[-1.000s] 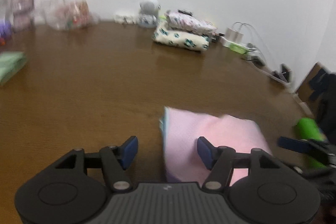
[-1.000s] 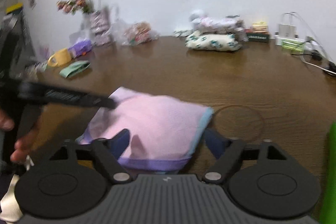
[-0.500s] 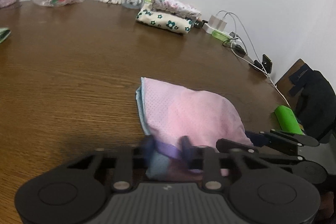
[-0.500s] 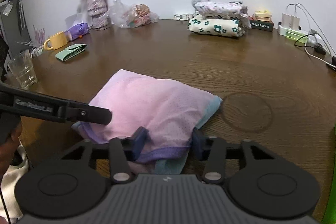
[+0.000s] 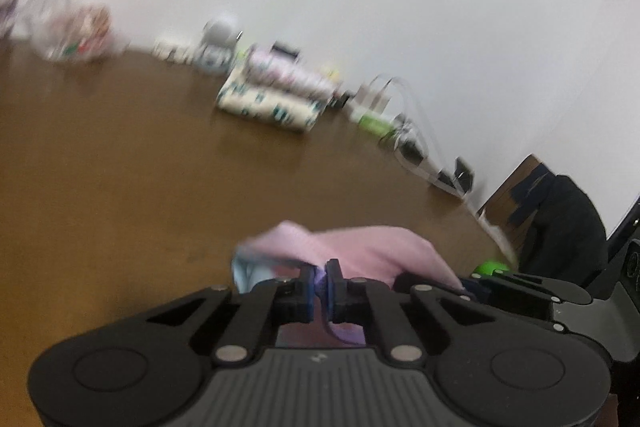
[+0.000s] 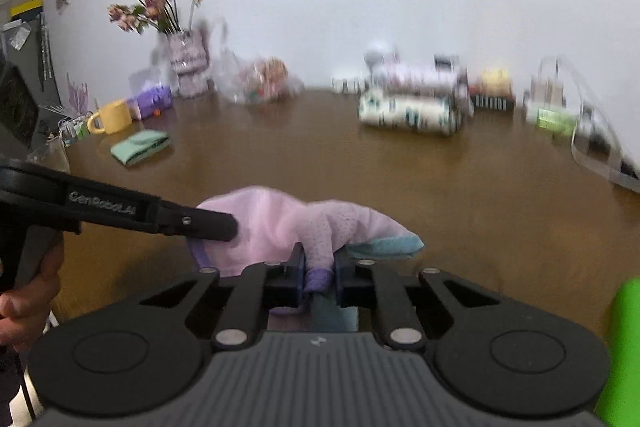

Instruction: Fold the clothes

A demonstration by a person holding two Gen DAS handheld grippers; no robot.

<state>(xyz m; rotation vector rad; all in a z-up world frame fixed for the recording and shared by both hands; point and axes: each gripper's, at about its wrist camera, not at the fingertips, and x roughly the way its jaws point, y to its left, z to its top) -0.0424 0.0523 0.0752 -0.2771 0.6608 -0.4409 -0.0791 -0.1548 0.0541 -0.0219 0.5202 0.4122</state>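
Both grippers are on the pink garment [image 6: 280, 223] right now, near edge of the brown table [image 6: 460, 187]. Left gripper [image 5: 319, 283]: jaws pressed nearly together, pinching the purple hem w/ the blue pads either side of it. Right gripper [image 6: 318, 273]: jaws have just been closing and now clamp a bunched fold of the purple hem, cloth plainly squeezed between the pads. In the right wrist view the left gripper comes in from the left side, tip buried in the pink fabric, a hand [image 6: 28, 291] on its grip at the near-left corner.

Garment's humped up between the two pinch points, near edge raised at the pads, pale blue trim [image 6: 384, 245] poking out to the right. Whether the far part sits on the table, can't tell — pics are blurry.

Far side, by the white wall: stack of folded clothes [image 6: 412, 103], floral print on the bottom one. Left of that, a clear bag [image 6: 260, 81], then a vase of flowers [image 6: 184, 55]. Yellow mug [image 6: 112, 117] and a folded green cloth [image 6: 140, 147] far left. Chargers and cables [image 6: 560, 107] far right. Bright green object [image 6: 622, 347] at near-right edge, partly out of shot.
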